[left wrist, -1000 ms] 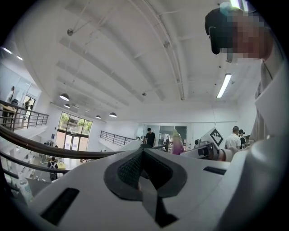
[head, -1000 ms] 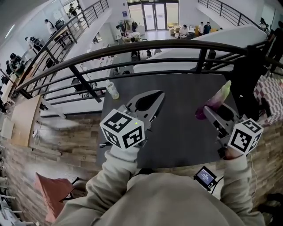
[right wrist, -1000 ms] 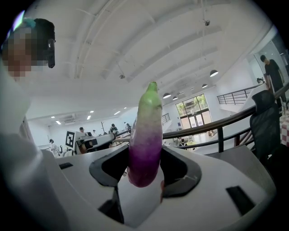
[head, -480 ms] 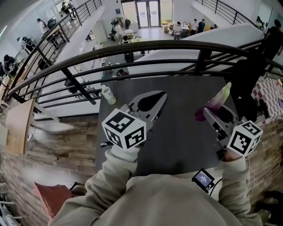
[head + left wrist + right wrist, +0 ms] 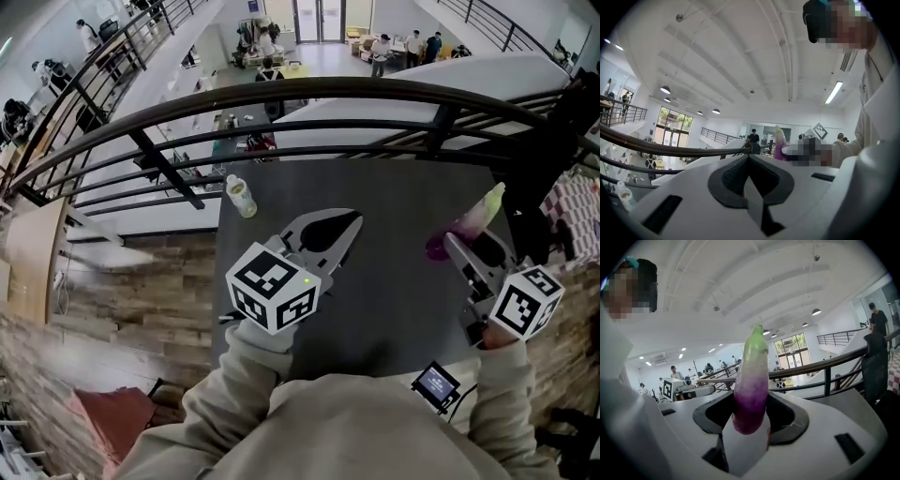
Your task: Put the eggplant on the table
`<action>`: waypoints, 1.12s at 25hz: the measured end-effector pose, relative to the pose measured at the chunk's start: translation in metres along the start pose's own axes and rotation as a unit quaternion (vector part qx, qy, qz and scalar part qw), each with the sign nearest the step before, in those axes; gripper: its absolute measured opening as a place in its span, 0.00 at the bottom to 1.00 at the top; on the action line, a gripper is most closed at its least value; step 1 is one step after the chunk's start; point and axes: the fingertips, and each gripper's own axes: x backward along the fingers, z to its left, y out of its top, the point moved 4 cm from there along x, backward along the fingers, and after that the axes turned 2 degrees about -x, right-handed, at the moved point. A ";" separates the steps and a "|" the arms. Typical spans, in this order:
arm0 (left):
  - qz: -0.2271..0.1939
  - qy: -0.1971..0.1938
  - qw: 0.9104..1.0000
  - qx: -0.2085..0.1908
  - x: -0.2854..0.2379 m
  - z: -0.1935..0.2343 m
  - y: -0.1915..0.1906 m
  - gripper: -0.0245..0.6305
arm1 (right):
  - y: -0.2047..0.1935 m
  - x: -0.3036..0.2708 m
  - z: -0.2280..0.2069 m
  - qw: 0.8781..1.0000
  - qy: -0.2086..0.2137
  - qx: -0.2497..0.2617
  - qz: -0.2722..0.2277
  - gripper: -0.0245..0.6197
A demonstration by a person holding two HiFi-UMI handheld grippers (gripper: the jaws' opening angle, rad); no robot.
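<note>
The eggplant (image 5: 466,221), purple with a pale green tip, points up and away over the right side of the dark table (image 5: 394,187). My right gripper (image 5: 459,240) is shut on its purple end. In the right gripper view the eggplant (image 5: 751,385) stands up out of the right gripper (image 5: 750,418), its jaws closed on the lower end. My left gripper (image 5: 349,220) hovers over the table's middle, shut with nothing in it. Its jaws meet at the tips in the left gripper view (image 5: 749,157), where the eggplant (image 5: 778,143) shows far off to the right.
A small plastic bottle (image 5: 240,195) stands at the table's far left corner. A dark railing (image 5: 309,94) runs just behind the table, with a drop to a lower floor beyond. A small screen device (image 5: 436,382) sits by my right elbow.
Both grippers have shifted a little to the right and toward me over the table. The right gripper still holds the eggplant, and the left stays shut.
</note>
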 end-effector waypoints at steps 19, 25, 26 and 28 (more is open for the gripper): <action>-0.018 0.068 0.997 -0.011 0.031 0.028 0.013 0.04 | 0.006 -0.050 0.024 0.996 0.074 0.029 0.043 0.39; -0.024 0.071 0.997 -0.004 0.039 0.024 0.009 0.04 | 0.002 -0.056 0.033 0.994 0.093 0.033 0.046 0.39; -0.026 0.071 0.997 -0.003 0.038 0.023 0.009 0.04 | 0.001 -0.056 0.033 0.994 0.094 0.034 0.046 0.39; -0.030 0.067 0.997 -0.003 0.038 0.019 0.011 0.04 | -0.001 -0.054 0.032 0.994 0.096 0.032 0.049 0.39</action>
